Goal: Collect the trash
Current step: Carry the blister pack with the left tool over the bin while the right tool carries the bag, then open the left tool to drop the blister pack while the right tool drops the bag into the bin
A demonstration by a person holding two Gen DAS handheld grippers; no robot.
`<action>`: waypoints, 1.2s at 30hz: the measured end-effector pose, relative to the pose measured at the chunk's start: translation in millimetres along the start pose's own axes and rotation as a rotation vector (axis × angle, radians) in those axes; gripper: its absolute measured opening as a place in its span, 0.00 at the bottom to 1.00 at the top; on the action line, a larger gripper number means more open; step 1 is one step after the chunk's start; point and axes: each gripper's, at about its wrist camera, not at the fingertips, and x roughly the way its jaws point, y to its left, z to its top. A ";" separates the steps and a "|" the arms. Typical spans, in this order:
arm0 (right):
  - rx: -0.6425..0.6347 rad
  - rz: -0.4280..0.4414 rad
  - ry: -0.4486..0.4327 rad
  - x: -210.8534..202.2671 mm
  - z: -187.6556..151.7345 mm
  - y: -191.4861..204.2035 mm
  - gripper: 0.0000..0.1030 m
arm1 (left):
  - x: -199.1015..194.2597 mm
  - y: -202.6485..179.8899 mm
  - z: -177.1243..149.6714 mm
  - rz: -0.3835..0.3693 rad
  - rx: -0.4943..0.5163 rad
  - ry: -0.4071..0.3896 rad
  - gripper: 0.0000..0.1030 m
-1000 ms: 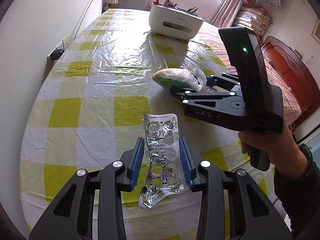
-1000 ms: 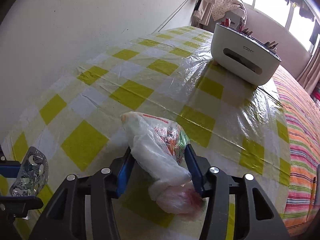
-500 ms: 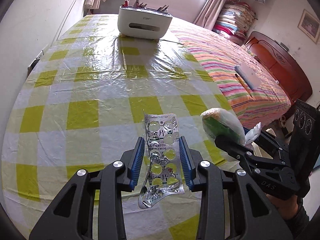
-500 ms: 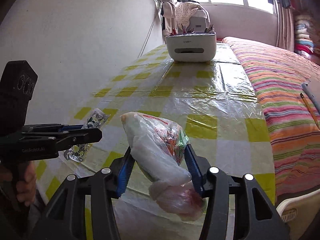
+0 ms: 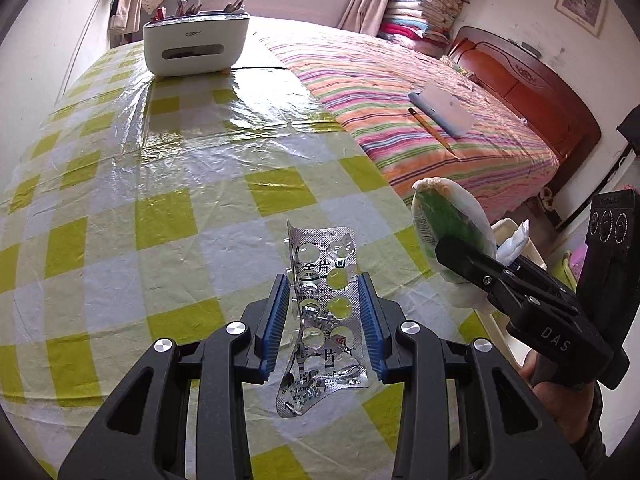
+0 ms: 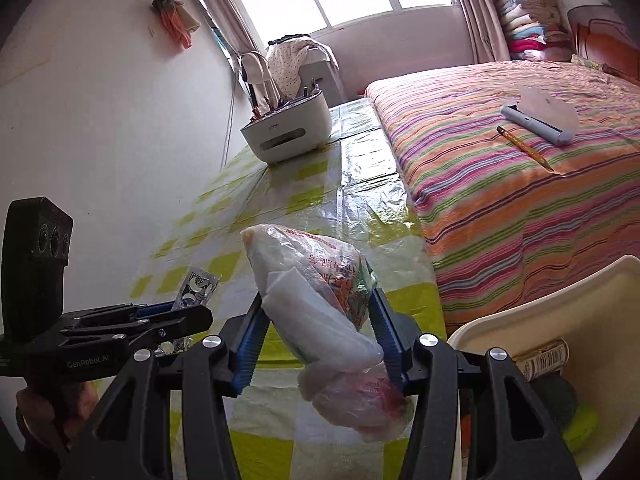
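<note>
I carry one blister pack, clamped upright in my left tool above the tabletop, and one bagged wrapper squeezed in my right tool beside the white bin. I should centre each over the rim before letting go. The bin probably already holds two or three scraps.

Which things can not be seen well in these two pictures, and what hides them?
- Right wrist view: inside of the white bin is cut off by the frame edge and the right gripper.
- Right wrist view: blister pack, lower part behind the left gripper.
- Left wrist view: what is inside the plastic bag, wrapped.
</note>
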 end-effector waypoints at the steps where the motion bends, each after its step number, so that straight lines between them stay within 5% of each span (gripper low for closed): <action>1: 0.007 -0.004 -0.009 -3.7 -0.5 -2.4 0.48 | 1.3 -5.1 0.1 -0.003 0.007 0.001 0.33; 9: 0.021 -0.086 -0.081 -31.2 -5.2 -15.5 0.49 | 12.6 -40.4 4.2 -0.023 0.038 0.009 0.33; 32: 0.441 -0.241 -0.271 -95.9 -19.3 -109.9 0.51 | 11.7 -129.9 8.0 -0.068 0.136 -0.010 0.34; 36: 0.506 -0.239 -0.293 -101.7 -22.8 -121.2 0.69 | 11.1 -140.3 10.6 -0.088 0.136 -0.014 0.34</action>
